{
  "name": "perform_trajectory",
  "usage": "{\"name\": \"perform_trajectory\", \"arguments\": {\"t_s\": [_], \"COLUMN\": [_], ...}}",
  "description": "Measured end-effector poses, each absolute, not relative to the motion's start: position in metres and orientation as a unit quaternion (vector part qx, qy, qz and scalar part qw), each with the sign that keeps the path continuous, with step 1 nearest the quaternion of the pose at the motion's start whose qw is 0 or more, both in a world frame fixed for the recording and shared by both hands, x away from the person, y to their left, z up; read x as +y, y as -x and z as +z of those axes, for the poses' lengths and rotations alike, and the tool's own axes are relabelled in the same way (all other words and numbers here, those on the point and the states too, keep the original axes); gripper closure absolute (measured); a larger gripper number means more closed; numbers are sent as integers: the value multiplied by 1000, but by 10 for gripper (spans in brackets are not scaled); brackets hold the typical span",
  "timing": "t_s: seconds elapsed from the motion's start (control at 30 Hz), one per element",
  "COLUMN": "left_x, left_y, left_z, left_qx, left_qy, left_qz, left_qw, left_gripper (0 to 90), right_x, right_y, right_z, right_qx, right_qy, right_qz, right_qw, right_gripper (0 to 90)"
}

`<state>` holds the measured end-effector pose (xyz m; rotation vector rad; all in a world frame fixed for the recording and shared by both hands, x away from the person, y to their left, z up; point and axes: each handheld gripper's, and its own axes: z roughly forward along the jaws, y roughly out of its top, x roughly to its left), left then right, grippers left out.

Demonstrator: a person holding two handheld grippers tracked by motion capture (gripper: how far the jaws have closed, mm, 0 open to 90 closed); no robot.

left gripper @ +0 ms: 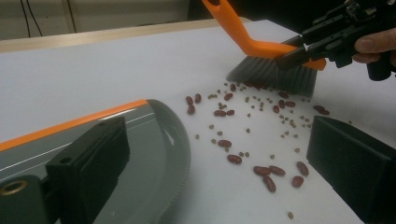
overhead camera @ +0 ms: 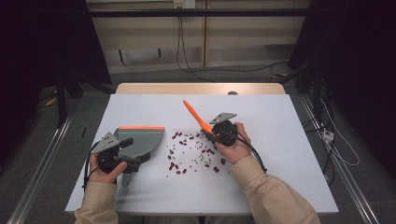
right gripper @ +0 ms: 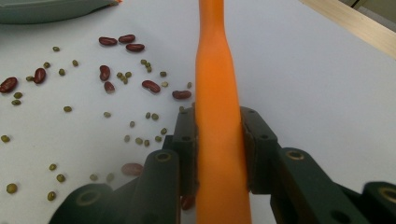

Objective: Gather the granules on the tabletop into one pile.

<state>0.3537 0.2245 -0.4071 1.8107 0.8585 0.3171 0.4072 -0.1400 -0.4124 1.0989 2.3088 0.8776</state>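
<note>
An orange-handled brush (overhead camera: 194, 114) stands tilted on the white table, and my right gripper (overhead camera: 211, 133) is shut on its handle (right gripper: 217, 70). Its grey bristles (left gripper: 275, 74) touch the table at the far edge of scattered red and small green beans (overhead camera: 191, 151). A grey dustpan (overhead camera: 142, 139) with an orange lip lies left of the beans, its open side towards them. My left gripper (overhead camera: 135, 150) sits at the pan's near end with its jaws wide apart. One jaw is over the pan's floor (left gripper: 154, 154), the other over the table beside the beans (left gripper: 261, 140).
The white table top (overhead camera: 289, 154) has bare room to the right and at the back. A wooden strip (overhead camera: 201, 88) runs along its far edge. Cables lie on the floor beyond and to the right.
</note>
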Motion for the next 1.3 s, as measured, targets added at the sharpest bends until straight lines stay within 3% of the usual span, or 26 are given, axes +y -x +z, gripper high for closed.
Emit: {"name": "perform_trajectory", "arguments": {"t_s": [0.8, 1.07, 1.3], "left_x": [225, 228, 238], "left_y": [-353, -353, -351], "left_z": [-407, -405, -404], "left_qx": [359, 362, 372], "left_qy": [-760, -755, -749], "left_qz": [135, 138, 144], "left_qw": [525, 529, 528], "left_gripper": [56, 56, 56], "right_x": [-133, -142, -118], "right_y": [-399, -447, -482], "right_z": [-402, -397, -411], "right_qx": [839, 830, 852], "right_qy": [-364, -342, -296], "right_qz": [358, 398, 396], "right_qw": [188, 188, 173], "right_gripper": [712, 712, 711]}}
